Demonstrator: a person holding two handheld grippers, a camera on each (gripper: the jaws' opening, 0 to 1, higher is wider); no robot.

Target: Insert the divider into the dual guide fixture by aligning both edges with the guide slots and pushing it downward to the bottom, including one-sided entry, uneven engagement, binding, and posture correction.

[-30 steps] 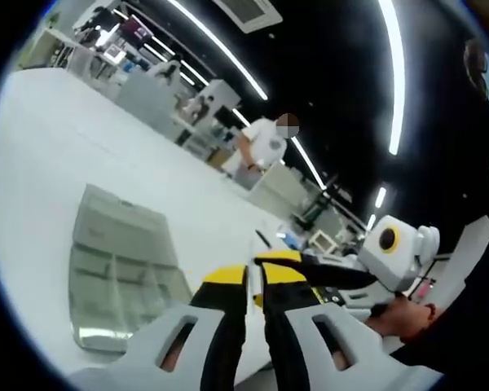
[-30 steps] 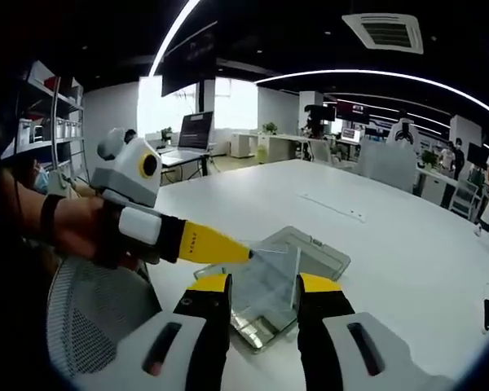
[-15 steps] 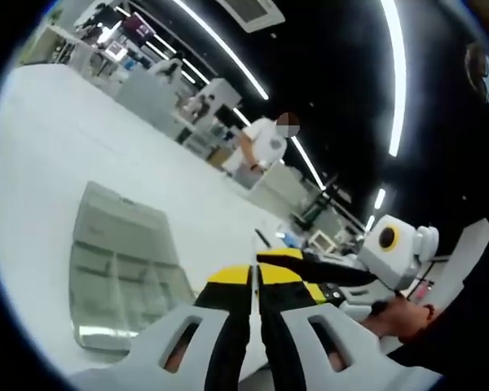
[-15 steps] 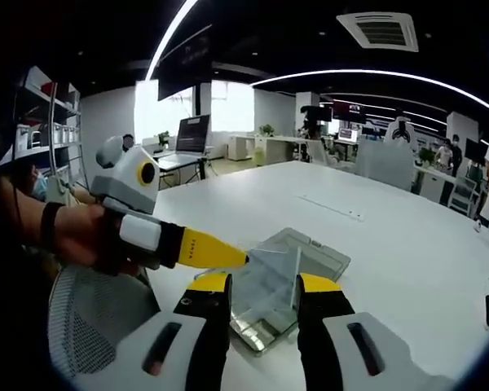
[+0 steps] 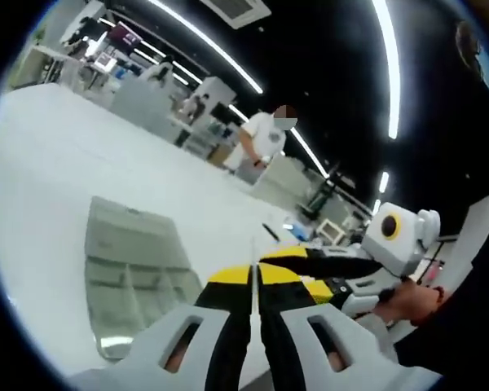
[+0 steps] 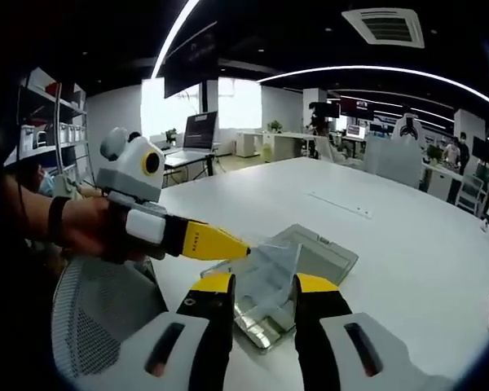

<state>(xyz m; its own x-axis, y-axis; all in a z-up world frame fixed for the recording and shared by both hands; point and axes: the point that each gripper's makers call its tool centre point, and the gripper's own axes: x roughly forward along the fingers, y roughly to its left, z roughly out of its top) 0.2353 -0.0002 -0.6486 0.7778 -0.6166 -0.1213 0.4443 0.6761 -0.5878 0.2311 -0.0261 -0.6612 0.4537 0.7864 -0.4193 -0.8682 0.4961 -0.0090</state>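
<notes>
On the white worktop (image 6: 407, 244) the clear dual guide fixture (image 6: 297, 269) lies flat. Your left tool (image 5: 253, 277) is clamped on one edge of the clear divider (image 6: 273, 265), seen edge-on as a thin line between its yellow tips. The divider stands tilted above the fixture. Your right tool (image 6: 262, 285) has its jaws apart, on either side of the divider.

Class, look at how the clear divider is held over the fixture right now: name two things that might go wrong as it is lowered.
1. The left gripper pinches the clear divider at one edge, so it may tilt and enter one slot first, then bind.
2. The right gripper stands open around the divider, not clamping, so it may not steady it over the clear fixture.
</notes>
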